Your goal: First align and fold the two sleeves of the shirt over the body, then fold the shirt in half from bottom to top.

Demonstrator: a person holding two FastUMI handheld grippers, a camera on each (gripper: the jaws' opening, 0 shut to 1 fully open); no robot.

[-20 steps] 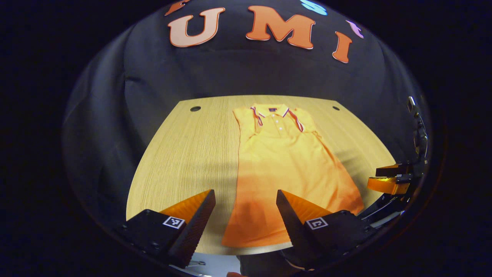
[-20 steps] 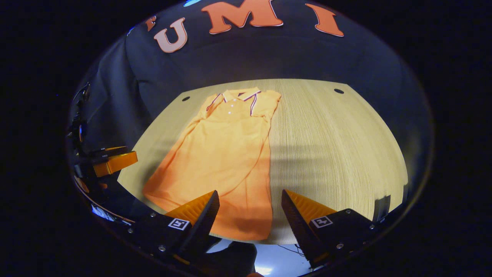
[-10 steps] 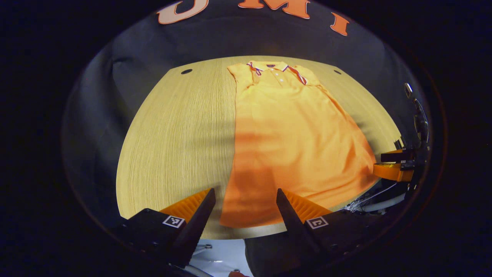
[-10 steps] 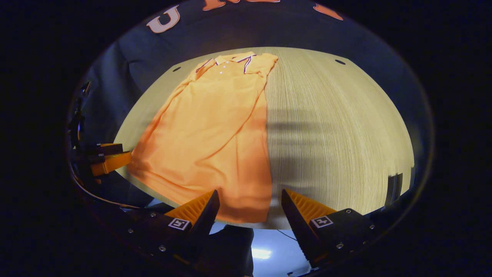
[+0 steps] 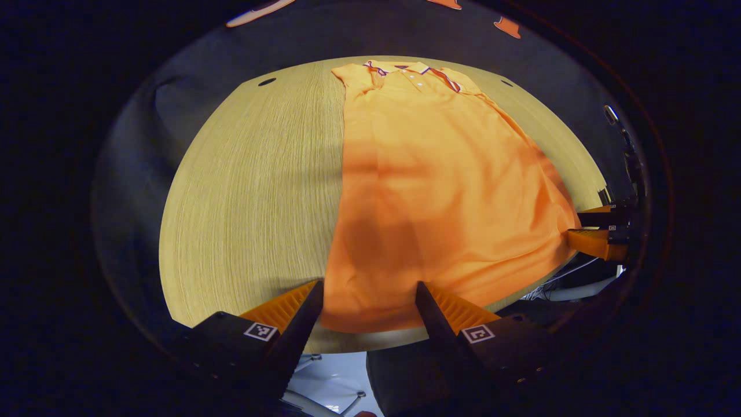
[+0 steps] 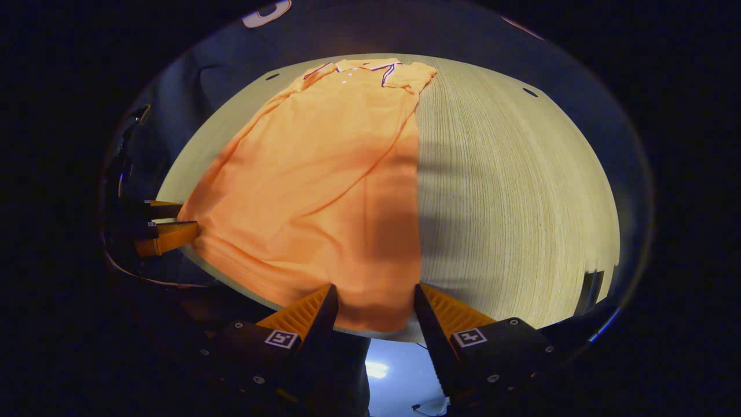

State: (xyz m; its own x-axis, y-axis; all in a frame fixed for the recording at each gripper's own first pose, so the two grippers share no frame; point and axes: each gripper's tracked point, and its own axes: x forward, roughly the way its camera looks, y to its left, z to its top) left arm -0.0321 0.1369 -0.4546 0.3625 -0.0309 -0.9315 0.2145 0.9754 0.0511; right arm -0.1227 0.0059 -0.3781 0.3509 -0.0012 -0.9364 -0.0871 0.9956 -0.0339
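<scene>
Now down low over the near edge of the wooden table [image 5: 249,191], both grippers spread wide. Left gripper [image 5: 369,292] open, jaws well apart, nothing between them but the hem of the orange polo shirt [image 5: 440,185] lying flat just ahead. Fingertips [image 5: 312,292] either side of the shirt's bottom left corner; cannot tell whether touching cloth or just above it. Gripping nothing. Right gripper [image 6: 373,295] likewise open, a shade narrower, straddling the hem at the shirt's other bottom corner, fingertips [image 6: 418,296] close over the fabric, contact not clear. Shirt stretching away from both sets of fingers toward the far edge of the table, collar [image 6: 365,65] and buttons at the far end, sleeves already folded in over the body. Off to the right in the left gripper view, the other gripper at the hem's edge; off to the left in the right gripper view, its partner likewise beside the shirt's corner.
</scene>
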